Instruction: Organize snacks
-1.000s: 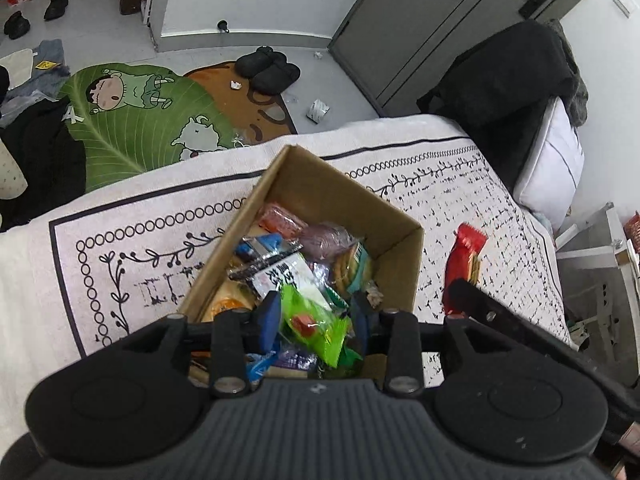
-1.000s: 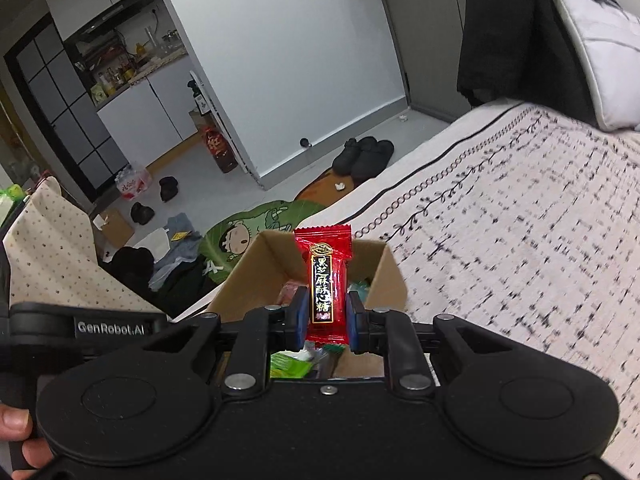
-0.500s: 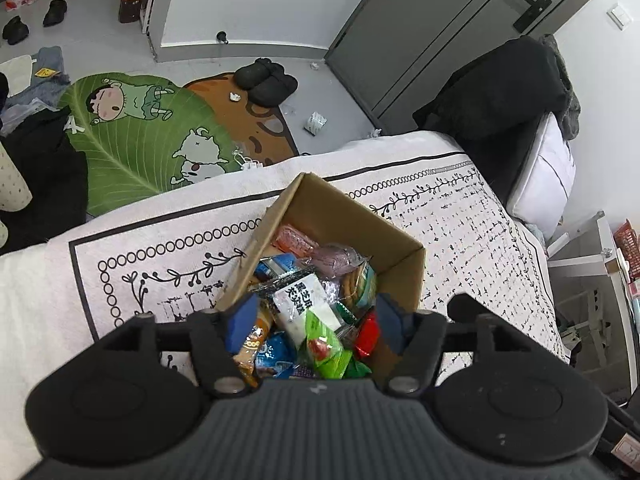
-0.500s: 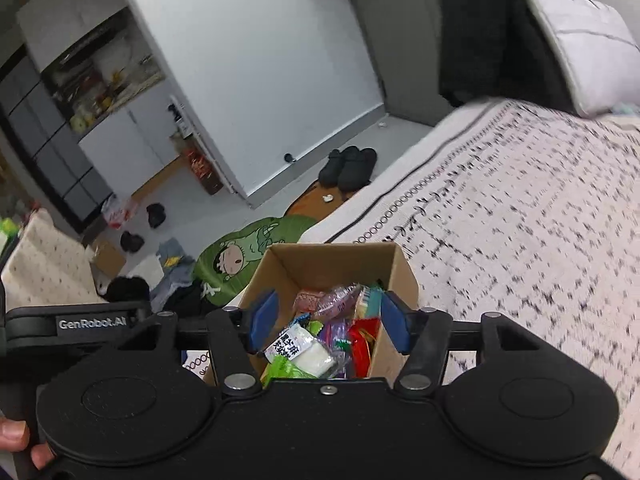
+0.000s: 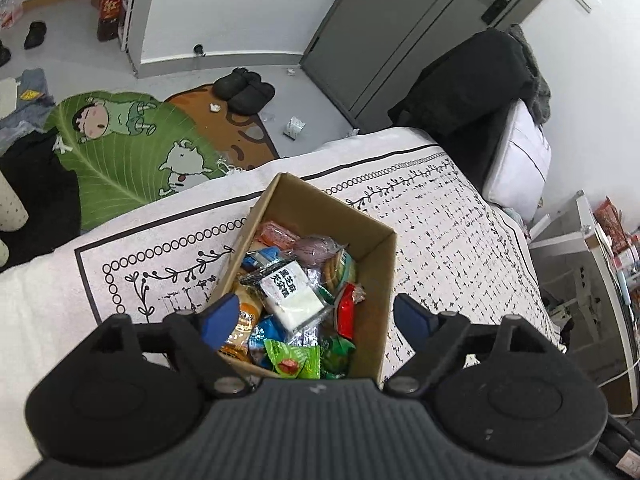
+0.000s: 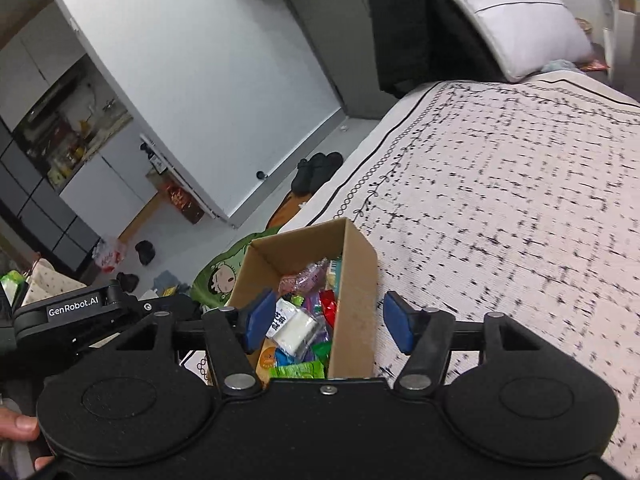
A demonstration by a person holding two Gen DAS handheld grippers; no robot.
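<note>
While both grippers' jaws widen with nothing held, the cardboard box point(image 5: 374, 280) brims with bright wrapped snacks point(image 5: 288, 292).

A lived-in home, a small bedroom open to a kitchen. A bed with a patterned white blanket point(image 5: 440, 216) fills the lower frame, a pillow point(image 6: 516, 20) at upper right. On the grey floor lie a cartoon rug point(image 5: 120, 140) and black slippers point(image 5: 244, 90); kitchen cabinets point(image 6: 60, 152) stand at left.

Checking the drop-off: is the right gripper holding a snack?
No: the right gripper has its jaws opening with nothing between them, above the cardboard box.
</note>
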